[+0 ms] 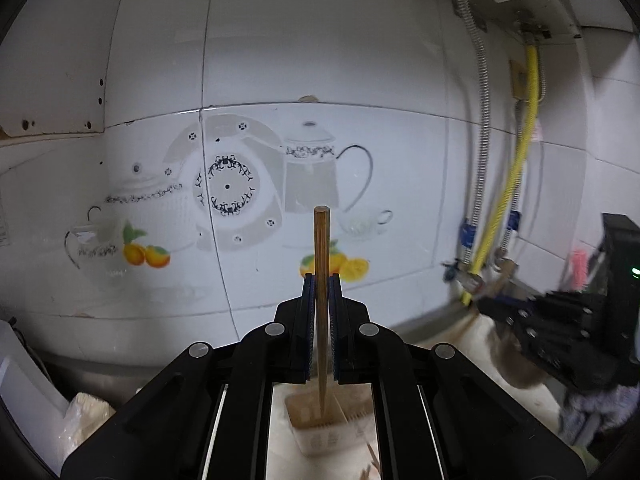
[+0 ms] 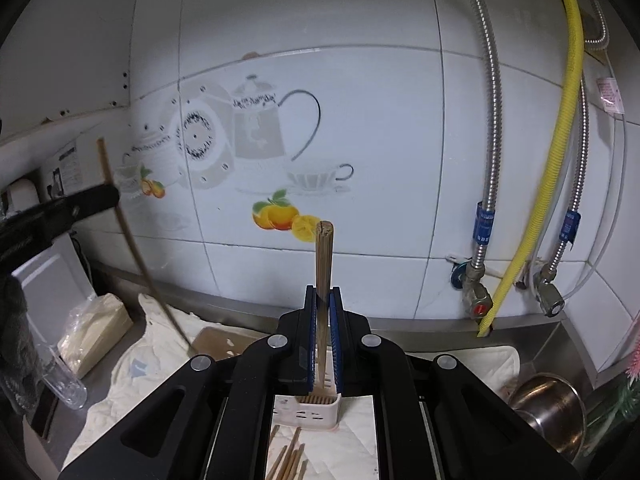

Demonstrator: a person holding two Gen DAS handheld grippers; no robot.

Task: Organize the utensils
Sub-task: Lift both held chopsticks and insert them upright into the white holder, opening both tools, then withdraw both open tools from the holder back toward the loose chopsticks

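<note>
Over the kitchen counter, both claws are up in front of the tiled wall (image 2: 360, 80) with the teapot-and-oranges print. The left gripper (image 1: 321, 280) is pinched tight on a single chopstick (image 1: 321, 240), which stands nearly upright between the blue pads (image 1: 309, 320), top end poking well above the fingertips. From the right camera you can see that same stick crossing the left side at a slant. The right gripper (image 2: 323, 294) is clamped the same way on its own chopstick (image 2: 324, 256), also upright.

Directly below both sits the pale slotted utensil holder (image 2: 308, 414) on a white cloth (image 2: 132, 368), looks like it already has sticks in it. A few loose chopsticks (image 2: 290, 460) lie on the cloth just in front of it. Off to the right there's a steel pot (image 2: 548, 404), and a yellow hose (image 2: 560, 120) runs down the wall.
</note>
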